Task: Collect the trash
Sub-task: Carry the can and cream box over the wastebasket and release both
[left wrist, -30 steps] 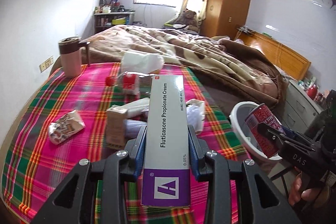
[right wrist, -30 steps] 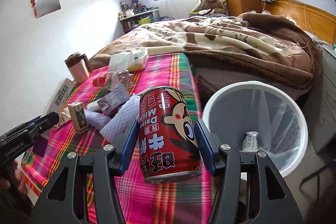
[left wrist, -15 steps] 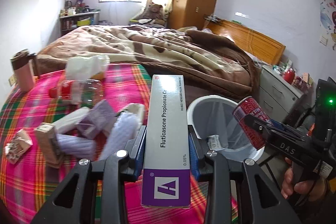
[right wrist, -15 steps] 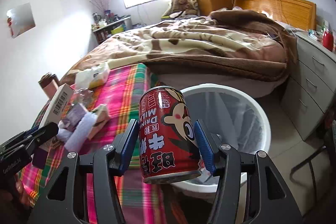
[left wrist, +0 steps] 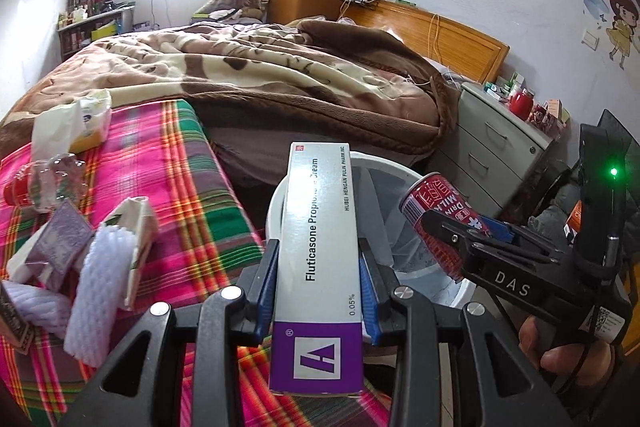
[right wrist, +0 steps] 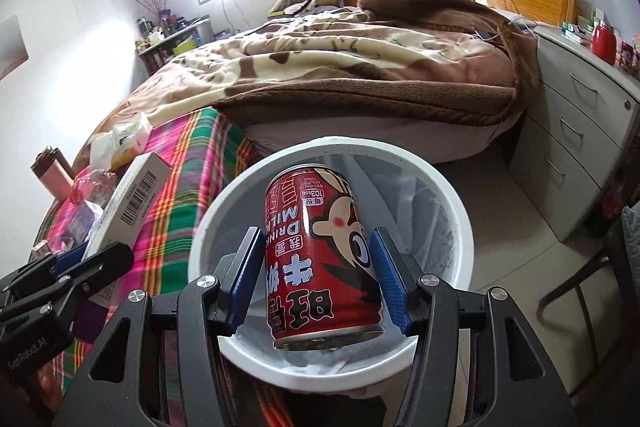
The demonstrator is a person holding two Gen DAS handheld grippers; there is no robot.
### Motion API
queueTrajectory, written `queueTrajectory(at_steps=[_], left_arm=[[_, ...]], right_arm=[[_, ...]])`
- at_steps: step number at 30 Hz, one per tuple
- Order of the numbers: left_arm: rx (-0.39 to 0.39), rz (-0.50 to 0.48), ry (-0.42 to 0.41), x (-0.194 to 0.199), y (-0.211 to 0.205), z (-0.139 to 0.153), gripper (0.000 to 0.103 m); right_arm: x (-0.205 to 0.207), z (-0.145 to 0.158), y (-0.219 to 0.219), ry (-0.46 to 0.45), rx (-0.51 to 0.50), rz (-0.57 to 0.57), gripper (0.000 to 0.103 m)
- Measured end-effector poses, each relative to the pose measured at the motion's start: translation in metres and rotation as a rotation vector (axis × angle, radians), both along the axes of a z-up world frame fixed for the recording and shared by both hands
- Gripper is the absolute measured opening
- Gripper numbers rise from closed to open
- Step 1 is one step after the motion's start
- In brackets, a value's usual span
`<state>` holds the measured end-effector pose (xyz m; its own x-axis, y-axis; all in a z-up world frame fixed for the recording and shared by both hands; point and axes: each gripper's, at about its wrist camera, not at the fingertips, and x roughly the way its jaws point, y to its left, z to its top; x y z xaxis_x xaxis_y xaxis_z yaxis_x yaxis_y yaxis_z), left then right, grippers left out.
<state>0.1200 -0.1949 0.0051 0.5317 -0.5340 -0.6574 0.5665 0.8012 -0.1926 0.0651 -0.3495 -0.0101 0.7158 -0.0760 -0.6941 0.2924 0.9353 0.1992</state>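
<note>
My left gripper (left wrist: 319, 259) is shut on a long grey and purple cream box (left wrist: 318, 267), whose far end reaches over the near rim of the white waste bin (left wrist: 276, 199). My right gripper (right wrist: 320, 259) is shut on a red milk-drink can (right wrist: 320, 255), held over the open mouth of the white waste bin (right wrist: 452, 195). In the left wrist view the red can (left wrist: 436, 215) and the right gripper (left wrist: 460, 231) hang over the bin's right side. The cream box (right wrist: 128, 203) and the left gripper (right wrist: 80, 263) show at the left of the right wrist view.
Several pieces of trash lie on the plaid cloth (left wrist: 180, 179): a white foam net (left wrist: 96, 291), a small carton (left wrist: 136, 231), a crushed plastic bottle (left wrist: 48, 179) and a tissue pack (left wrist: 80, 123). A bed with a brown blanket (left wrist: 280, 75) lies behind; a grey drawer unit (right wrist: 580, 147) stands right of the bin.
Both grippers have swung right, away from the plaid cloth and over the waste bin. The box and the can stay gripped as before.
</note>
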Motion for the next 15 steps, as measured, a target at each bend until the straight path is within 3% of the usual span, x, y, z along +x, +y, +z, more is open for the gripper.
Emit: queueTrajectory(at_steps=[15], left_arm=[[0.035, -0.049, 0.05, 0.02, -0.04, -0.015, 0.038]], right_arm=[[0.011, -0.014, -0.019, 0.057, 0.009, -0.037, 0.057]])
